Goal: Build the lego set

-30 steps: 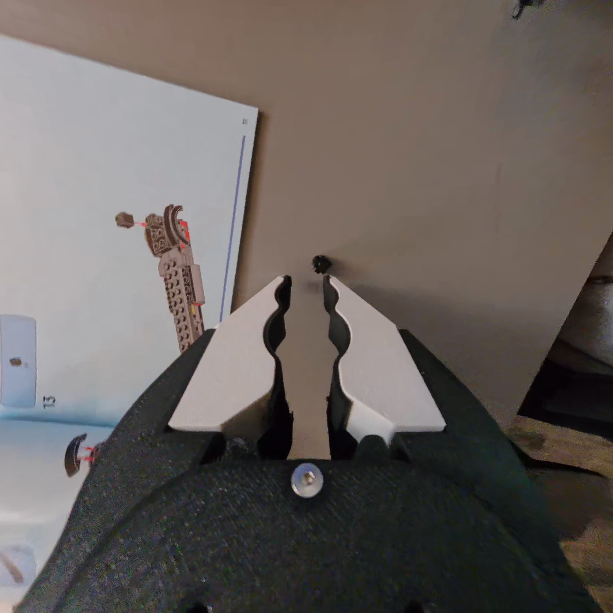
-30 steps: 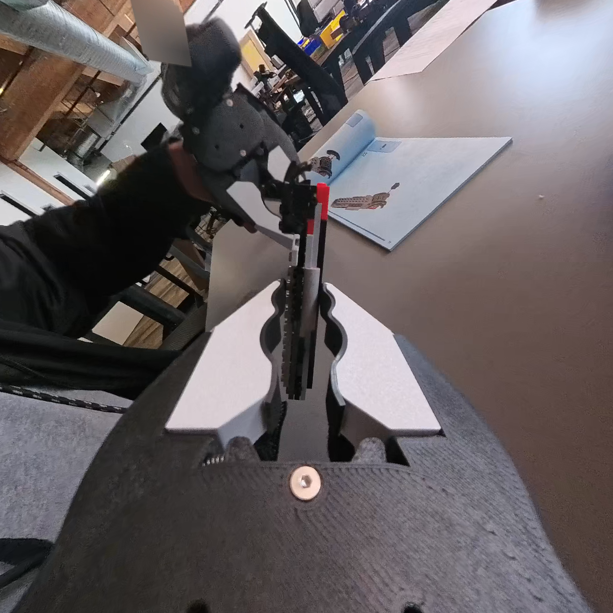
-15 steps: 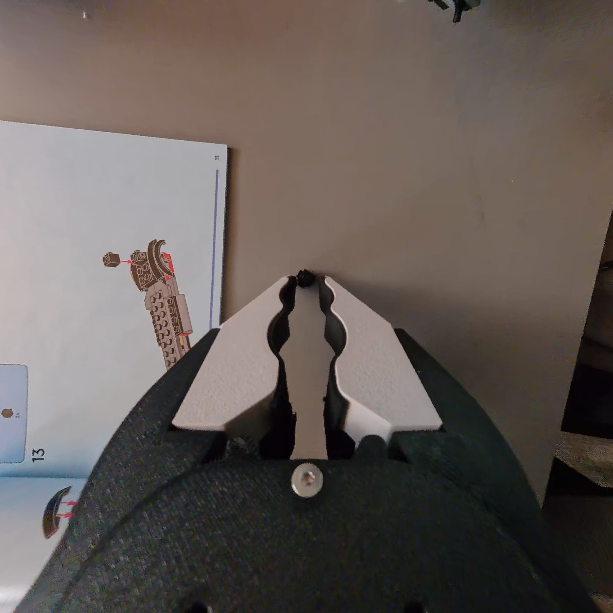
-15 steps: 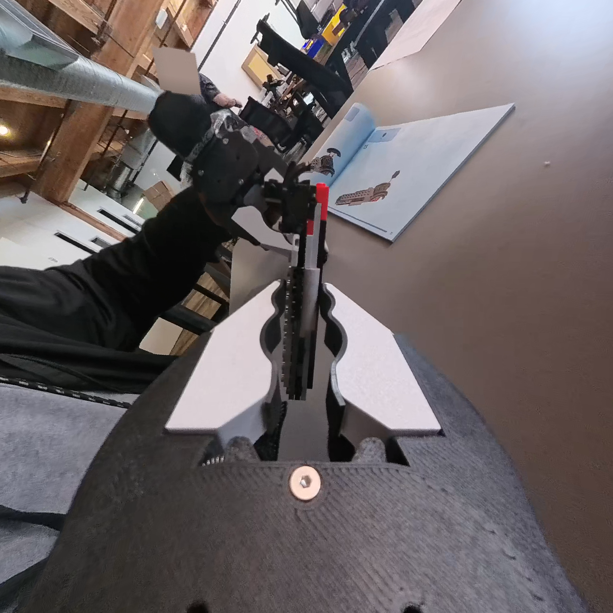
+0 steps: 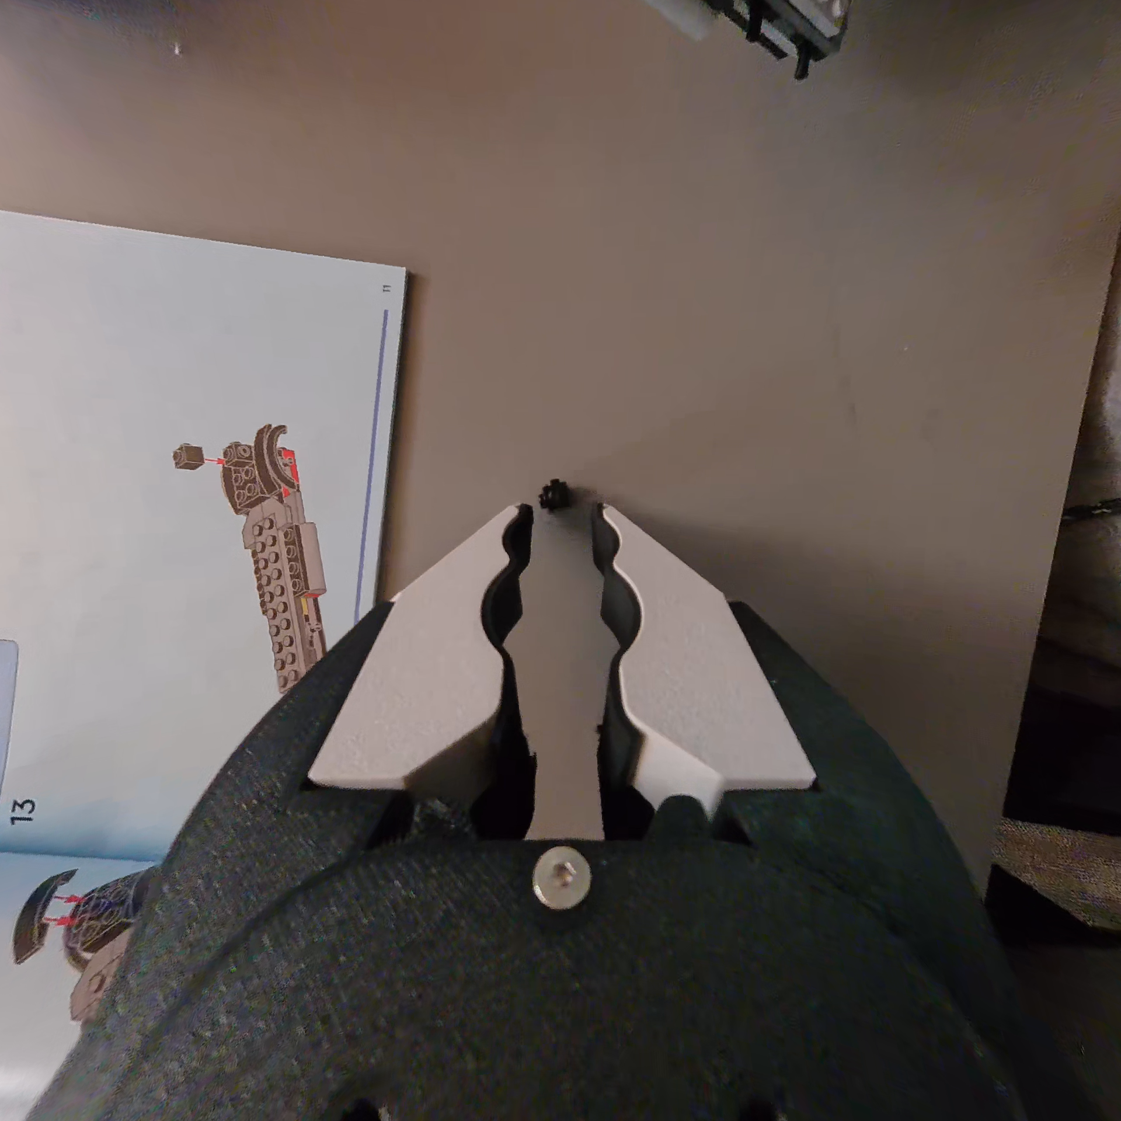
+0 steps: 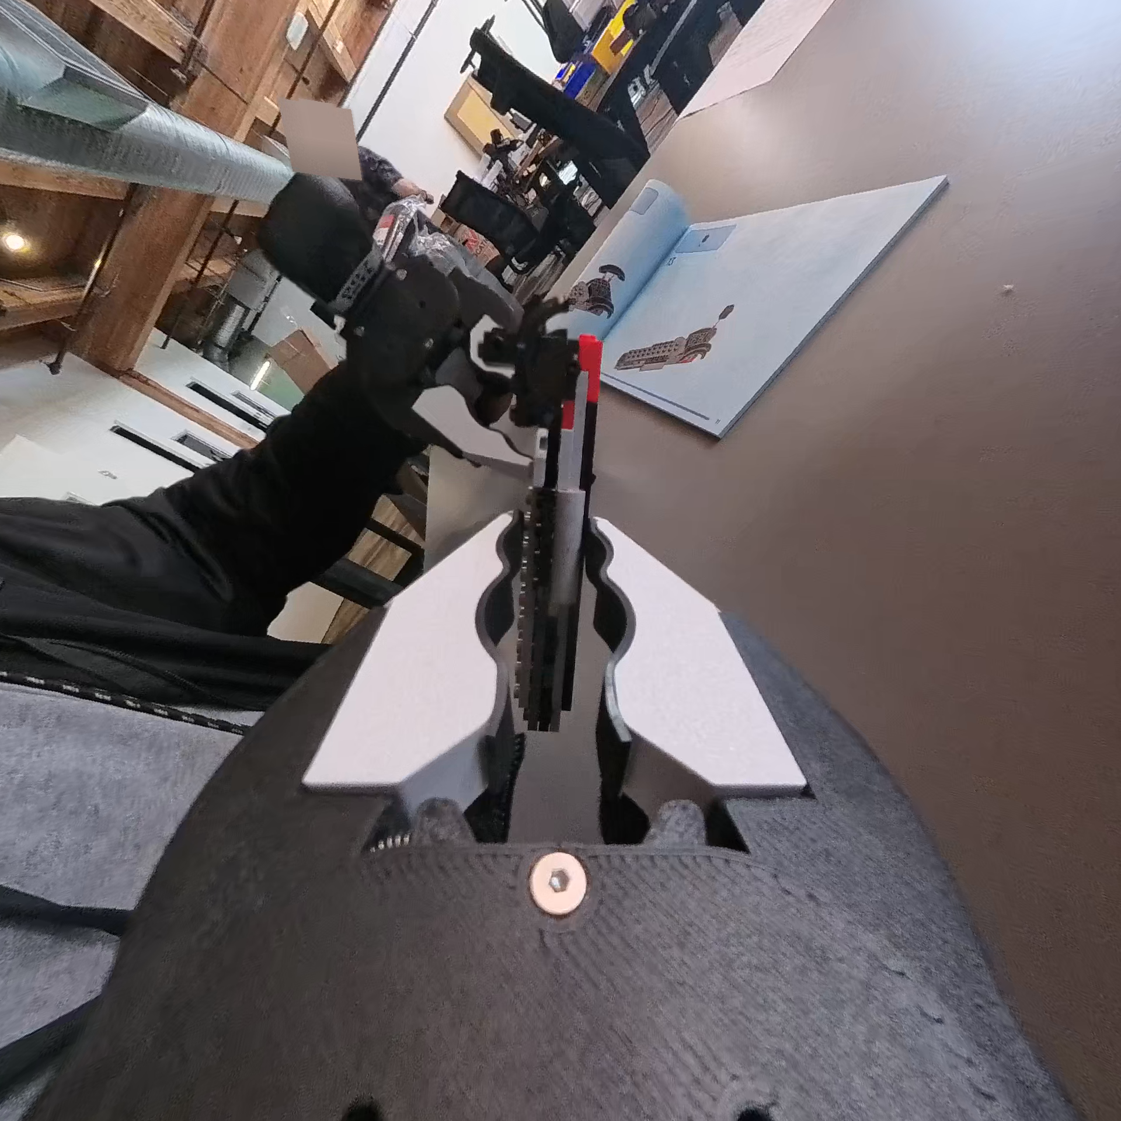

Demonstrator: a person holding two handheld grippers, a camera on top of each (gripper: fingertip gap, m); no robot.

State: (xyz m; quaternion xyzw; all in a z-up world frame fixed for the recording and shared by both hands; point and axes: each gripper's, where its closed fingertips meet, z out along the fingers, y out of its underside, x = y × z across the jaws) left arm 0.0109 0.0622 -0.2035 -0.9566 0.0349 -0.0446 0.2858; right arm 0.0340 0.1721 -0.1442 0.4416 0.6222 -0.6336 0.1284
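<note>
The left tongs (image 5: 561,512) stand narrowly parted and empty, and a tiny black round lego piece (image 5: 552,494) lies on the plain brown bench (image 5: 728,303) just ahead of their tips, a little left of the gap. The right tongs (image 6: 555,528) are clamped on a long, slim black, grey and red lego assembly (image 6: 561,546) that juts out beyond their tips. Left of the left tongs an open pale-blue instruction booklet (image 5: 182,424) lies flat. Beyond the right tongs I see wooden beams and dark chairs.

Printed numbers stand on the open instruction booklet (image 5: 182,546); its pictured steps carry no other writing.
</note>
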